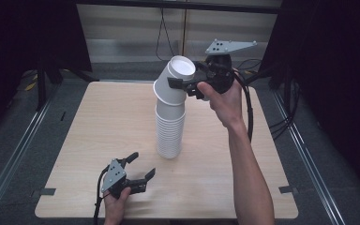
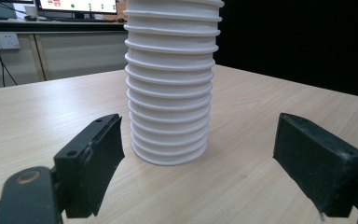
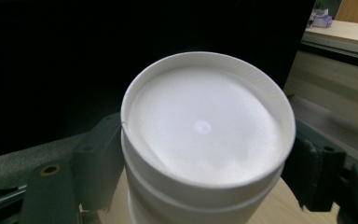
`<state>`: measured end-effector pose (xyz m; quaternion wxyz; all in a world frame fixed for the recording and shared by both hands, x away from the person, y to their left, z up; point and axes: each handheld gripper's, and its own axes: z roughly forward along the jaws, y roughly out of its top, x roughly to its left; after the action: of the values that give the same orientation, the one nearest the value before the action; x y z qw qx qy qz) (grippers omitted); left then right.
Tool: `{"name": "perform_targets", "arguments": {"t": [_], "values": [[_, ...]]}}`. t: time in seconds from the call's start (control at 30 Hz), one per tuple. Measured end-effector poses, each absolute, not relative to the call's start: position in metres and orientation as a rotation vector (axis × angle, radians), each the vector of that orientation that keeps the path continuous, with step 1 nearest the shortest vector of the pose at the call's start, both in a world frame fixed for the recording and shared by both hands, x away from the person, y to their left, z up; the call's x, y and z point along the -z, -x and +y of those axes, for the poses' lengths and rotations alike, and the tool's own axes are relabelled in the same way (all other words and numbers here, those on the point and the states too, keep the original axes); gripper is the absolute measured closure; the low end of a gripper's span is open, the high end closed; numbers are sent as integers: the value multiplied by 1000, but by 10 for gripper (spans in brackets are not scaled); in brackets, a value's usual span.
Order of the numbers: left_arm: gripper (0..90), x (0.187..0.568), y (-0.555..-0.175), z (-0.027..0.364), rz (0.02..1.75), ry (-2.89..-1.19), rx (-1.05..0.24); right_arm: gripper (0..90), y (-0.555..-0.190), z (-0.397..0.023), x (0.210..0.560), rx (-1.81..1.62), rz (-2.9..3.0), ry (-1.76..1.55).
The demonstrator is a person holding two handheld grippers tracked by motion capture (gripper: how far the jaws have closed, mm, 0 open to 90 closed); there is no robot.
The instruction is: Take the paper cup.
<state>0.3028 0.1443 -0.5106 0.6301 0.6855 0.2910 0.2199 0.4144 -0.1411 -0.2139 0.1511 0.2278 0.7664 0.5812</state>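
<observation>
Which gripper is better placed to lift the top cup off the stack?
Right. The right gripper already clamps the tilted top white paper cup. The left gripper sits low on the wooden table, jaws apart, beside the stack's base.

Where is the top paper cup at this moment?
In the high view, the top cup sits tilted on the cup stack near the table's middle, clamped between the right gripper's fingers.

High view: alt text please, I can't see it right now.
The right gripper grips the tilted top cup of a tall stack of white cups on a wooden table. The left gripper rests open near the front edge.
</observation>
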Motion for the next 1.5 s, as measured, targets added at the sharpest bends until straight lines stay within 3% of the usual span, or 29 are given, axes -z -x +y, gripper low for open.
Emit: {"name": "perform_targets", "arguments": {"t": [1.5], "values": [[156, 510, -304, 144, 673, -1574, -501, 232, -383, -192, 239, -1994, 1924, -580]]}}
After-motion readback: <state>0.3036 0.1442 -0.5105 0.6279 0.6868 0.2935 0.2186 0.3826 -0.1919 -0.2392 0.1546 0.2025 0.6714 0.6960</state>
